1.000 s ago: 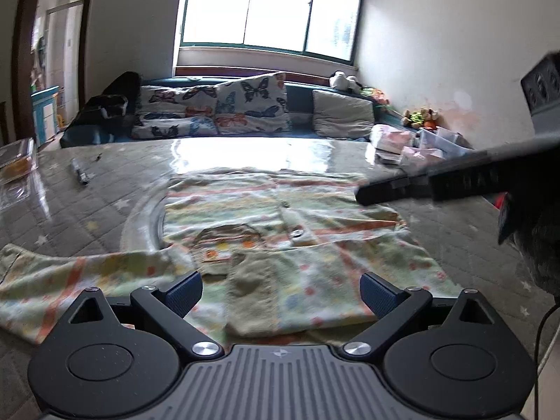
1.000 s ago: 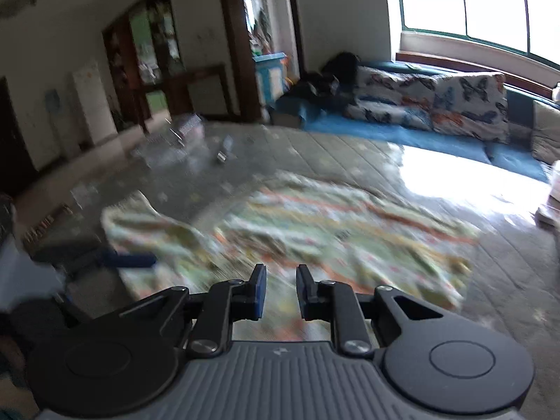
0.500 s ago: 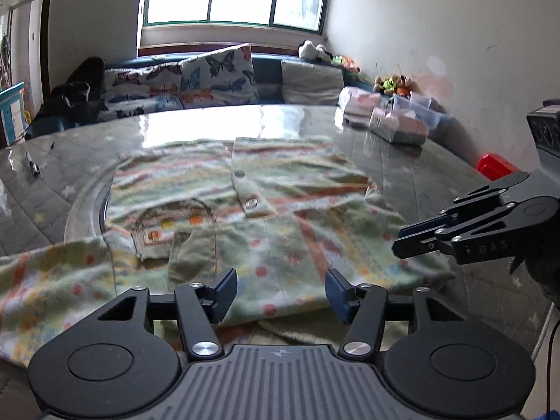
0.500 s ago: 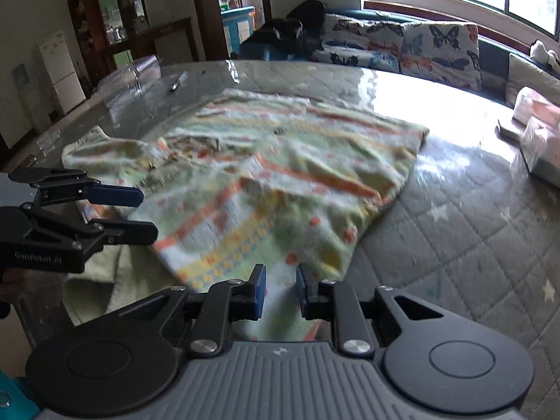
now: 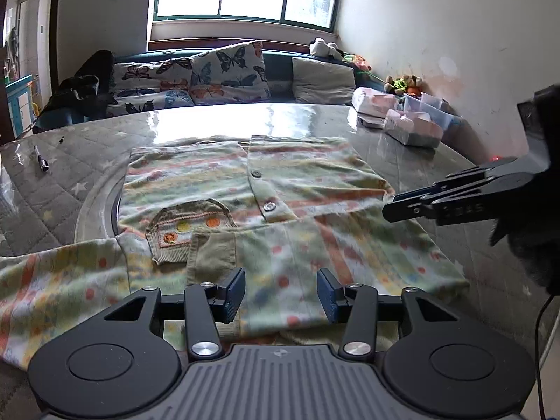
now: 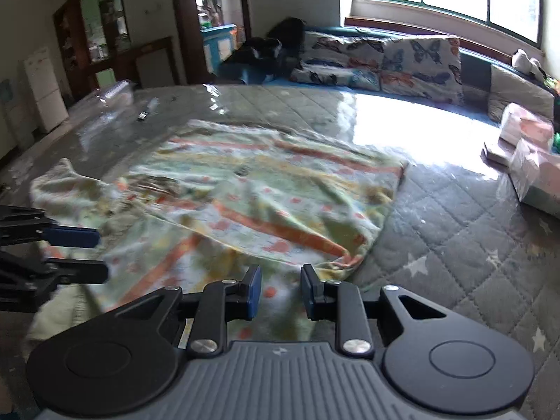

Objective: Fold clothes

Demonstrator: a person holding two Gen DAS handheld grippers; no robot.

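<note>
A pastel striped and dotted cardigan (image 5: 315, 182) with buttons and a knitted pocket lies flat on the table, also seen as the cardigan (image 6: 266, 189) in the right wrist view. One sleeve is folded across its body; the other spreads out to the left. My left gripper (image 5: 280, 295) hovers open over the garment's near hem, nothing between its fingers. It shows as the left gripper (image 6: 77, 255) at the right wrist view's left edge. My right gripper (image 6: 281, 292) stands narrowly open above the cardigan's near right corner, holding nothing. It reaches in from the right as the right gripper (image 5: 413, 206).
The table (image 5: 70, 182) has a grey quilted cover under a glossy sheet. A pen (image 5: 41, 161) lies far left. Wrapped packs and boxes (image 5: 413, 126) sit at the far right. A clear container (image 6: 115, 91) stands far left. A sofa with butterfly cushions (image 5: 224, 70) lies behind.
My left gripper's fingers have drawn closer together over the last second but remain apart. The right gripper has opened slightly and shifted over the garment's right side.
</note>
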